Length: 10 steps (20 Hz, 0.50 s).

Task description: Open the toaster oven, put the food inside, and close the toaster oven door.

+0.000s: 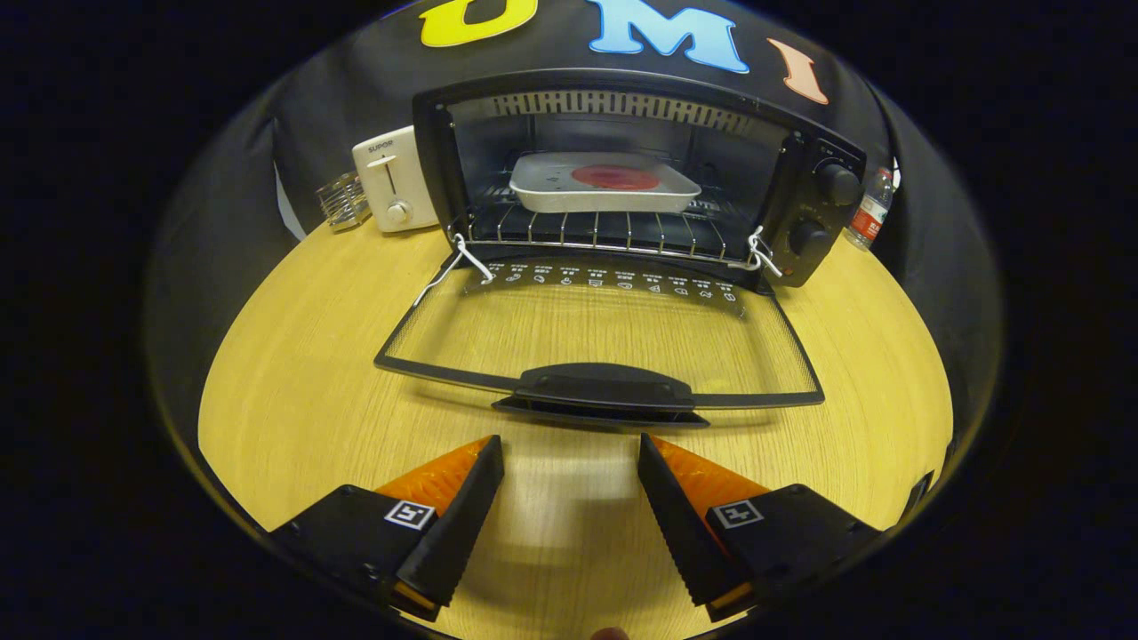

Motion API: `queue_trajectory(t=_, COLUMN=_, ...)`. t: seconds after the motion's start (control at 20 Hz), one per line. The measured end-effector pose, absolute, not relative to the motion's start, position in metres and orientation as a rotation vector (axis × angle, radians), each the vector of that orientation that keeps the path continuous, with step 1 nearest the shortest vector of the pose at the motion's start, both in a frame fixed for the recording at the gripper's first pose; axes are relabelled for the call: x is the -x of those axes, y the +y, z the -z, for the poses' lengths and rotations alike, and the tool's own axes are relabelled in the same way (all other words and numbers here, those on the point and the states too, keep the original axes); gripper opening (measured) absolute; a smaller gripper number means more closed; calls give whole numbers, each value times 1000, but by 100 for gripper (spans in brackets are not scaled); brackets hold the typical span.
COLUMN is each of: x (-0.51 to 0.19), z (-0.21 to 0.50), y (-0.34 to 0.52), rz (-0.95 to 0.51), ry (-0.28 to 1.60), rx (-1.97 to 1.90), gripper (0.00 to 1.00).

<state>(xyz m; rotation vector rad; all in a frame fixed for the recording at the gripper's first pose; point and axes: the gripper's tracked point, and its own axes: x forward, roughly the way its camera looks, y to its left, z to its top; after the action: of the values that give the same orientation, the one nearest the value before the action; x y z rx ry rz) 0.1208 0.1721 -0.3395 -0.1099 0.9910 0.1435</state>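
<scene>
The table (293, 373) is the biggest thing here. It is round, made of light wood, and everything else sits on it.

The toaster oven (622, 178) stands on the far part of the table, and it is the thing to find all the others by. It is black, and its inside is open to see. The oven door (596, 333) hangs down flat in front of the oven, toward the gripper. It is glass, so the wood shows through it. The black door handle (605, 391) is on the door's near edge, the part farthest from the oven.

Inside the oven a wire rack (596, 233) goes across. A pale tray (605, 182) rests on that rack, and the food (615, 177), a flat red round thing, lies in the tray.

Two black knobs (838, 184) are on the front of the oven, beside the opening.

A white toaster (391, 180) stands just beside the oven, on the side away from the knobs. A water bottle (869, 212) stands by the oven's knob side, partly behind it.

The gripper (571, 462) hovers over the table in front of the oven, just short of the door handle. Its two fingers (462, 511) are spread wide apart and hold nothing.
</scene>
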Motion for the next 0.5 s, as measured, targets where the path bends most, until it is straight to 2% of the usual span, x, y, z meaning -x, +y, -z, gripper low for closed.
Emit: queue_trajectory(t=0.5, x=-122, z=329, y=173, rz=-86, ry=930, rx=128, gripper=98)
